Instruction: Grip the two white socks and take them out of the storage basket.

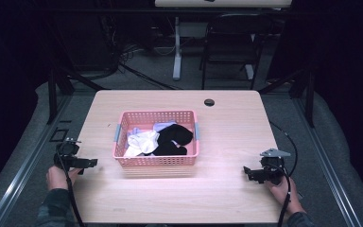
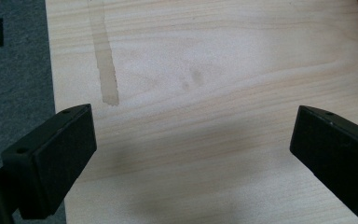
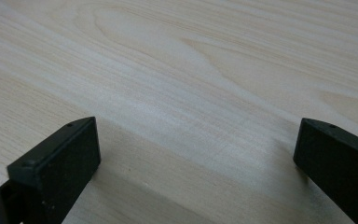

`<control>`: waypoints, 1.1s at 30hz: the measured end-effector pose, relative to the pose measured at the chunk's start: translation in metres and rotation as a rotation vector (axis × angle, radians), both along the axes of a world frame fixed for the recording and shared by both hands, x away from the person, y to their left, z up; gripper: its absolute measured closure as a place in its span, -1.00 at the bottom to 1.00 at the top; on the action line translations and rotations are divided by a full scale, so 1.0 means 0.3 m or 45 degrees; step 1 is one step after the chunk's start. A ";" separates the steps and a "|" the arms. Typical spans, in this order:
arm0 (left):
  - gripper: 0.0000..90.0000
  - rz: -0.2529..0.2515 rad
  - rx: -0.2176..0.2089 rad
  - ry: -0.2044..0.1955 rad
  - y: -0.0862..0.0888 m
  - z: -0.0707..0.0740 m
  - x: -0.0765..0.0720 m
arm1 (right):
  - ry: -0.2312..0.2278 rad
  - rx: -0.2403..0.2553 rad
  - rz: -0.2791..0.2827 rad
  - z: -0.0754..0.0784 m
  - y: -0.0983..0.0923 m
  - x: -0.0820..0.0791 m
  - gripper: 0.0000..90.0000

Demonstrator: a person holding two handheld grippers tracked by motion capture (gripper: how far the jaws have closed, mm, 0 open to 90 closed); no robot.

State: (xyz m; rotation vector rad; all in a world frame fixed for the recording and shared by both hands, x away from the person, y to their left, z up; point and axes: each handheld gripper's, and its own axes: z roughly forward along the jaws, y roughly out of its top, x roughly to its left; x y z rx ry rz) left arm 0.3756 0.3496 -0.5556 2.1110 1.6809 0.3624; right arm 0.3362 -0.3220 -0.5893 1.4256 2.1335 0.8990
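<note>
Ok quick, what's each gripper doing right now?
Left gripper: open, holding nothing, over bare table.
Right gripper: open, holding nothing.

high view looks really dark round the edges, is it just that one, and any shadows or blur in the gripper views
High view: light falls on the table and pink basket; the surroundings sink into near-black. Left gripper view: evenly lit, sharp wood grain, a soft shadow between the open jaws of the left gripper. Right gripper view: the right gripper casts a shadow; far grain slightly soft.

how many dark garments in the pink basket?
1 visible: a black garment at the right of the pink basket, beside a white garment and a pale blue piece. More may lie underneath.
</note>
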 end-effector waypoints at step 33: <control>-1.00 -0.106 -0.058 -0.166 -0.050 0.181 0.002 | 0.000 0.000 0.001 0.000 0.000 0.000 -1.00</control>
